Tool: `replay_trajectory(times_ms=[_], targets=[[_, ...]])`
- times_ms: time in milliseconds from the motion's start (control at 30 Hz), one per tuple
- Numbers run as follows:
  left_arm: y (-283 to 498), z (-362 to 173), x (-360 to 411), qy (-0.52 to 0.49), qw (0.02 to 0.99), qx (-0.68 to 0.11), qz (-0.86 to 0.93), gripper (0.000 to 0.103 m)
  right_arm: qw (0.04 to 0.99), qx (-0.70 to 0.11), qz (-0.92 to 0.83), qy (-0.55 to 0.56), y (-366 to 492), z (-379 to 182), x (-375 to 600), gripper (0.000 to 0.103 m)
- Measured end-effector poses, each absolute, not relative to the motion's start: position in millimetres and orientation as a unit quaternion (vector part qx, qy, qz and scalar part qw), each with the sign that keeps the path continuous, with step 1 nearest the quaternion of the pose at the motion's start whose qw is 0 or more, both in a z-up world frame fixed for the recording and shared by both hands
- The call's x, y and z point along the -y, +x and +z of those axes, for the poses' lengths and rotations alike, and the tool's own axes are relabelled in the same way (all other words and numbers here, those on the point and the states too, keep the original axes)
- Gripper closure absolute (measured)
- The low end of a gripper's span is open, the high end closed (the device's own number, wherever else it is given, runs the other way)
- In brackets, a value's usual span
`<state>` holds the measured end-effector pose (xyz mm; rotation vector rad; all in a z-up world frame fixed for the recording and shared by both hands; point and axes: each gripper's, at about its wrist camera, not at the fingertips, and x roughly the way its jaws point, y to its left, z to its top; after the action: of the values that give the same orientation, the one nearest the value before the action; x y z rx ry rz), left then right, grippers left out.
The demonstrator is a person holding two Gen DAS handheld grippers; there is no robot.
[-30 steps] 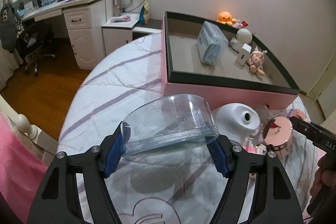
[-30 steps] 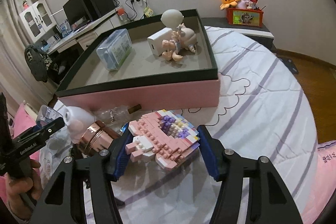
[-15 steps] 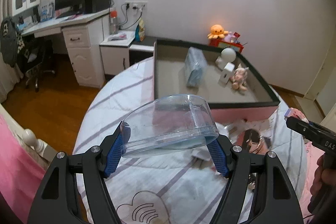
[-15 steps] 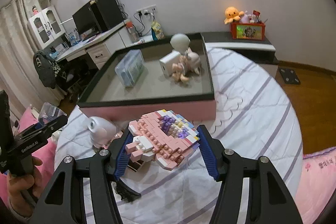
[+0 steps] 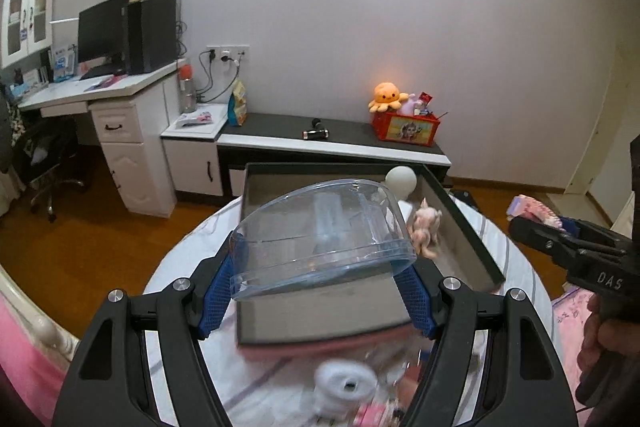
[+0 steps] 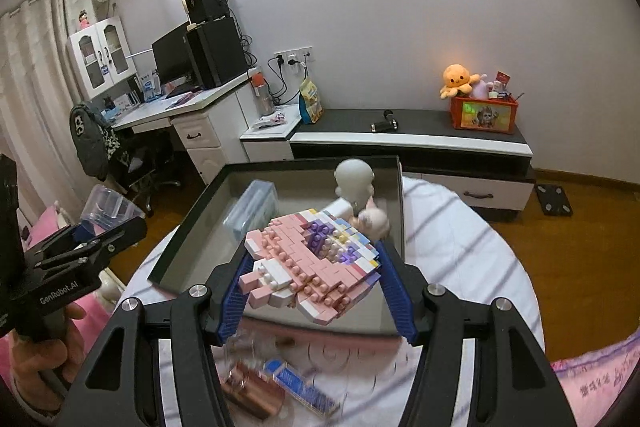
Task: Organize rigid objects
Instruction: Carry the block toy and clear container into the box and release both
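My left gripper point(image 5: 320, 291) is shut on a clear plastic half-round container point(image 5: 320, 231) and holds it in the air above the near part of the pink box with a dark rim point(image 5: 472, 239). My right gripper point(image 6: 310, 291) is shut on a pink, white and purple brick model point(image 6: 312, 259), held above the same box point(image 6: 188, 227). Inside the box lie a clear blue case point(image 6: 252, 211), a white round-headed figure point(image 6: 354, 179) and a pink doll point(image 5: 426, 227).
The box sits on a round table with a striped white cloth point(image 6: 460, 247). Below the grippers lie a white rounded object point(image 5: 344, 383), a copper-coloured tin point(image 6: 252, 391) and a blue-white packet point(image 6: 304, 387). A low cabinet point(image 6: 412, 143) and desk point(image 5: 96, 91) stand behind.
Both grippers have risen with their loads and now hang over the box; the loose items on the cloth have dropped to the bottom of both views.
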<state>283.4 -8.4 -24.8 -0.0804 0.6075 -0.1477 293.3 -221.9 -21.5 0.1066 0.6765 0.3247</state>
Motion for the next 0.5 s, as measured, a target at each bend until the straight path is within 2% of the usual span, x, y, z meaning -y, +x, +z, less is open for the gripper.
replay_trajectory(times_ms=[500], targets=[[355, -69, 43, -0.031, 0.93, -0.355, -0.096, 0.03, 0.906, -0.39, 0.155, 0.049, 352, -69, 211, 0.042]])
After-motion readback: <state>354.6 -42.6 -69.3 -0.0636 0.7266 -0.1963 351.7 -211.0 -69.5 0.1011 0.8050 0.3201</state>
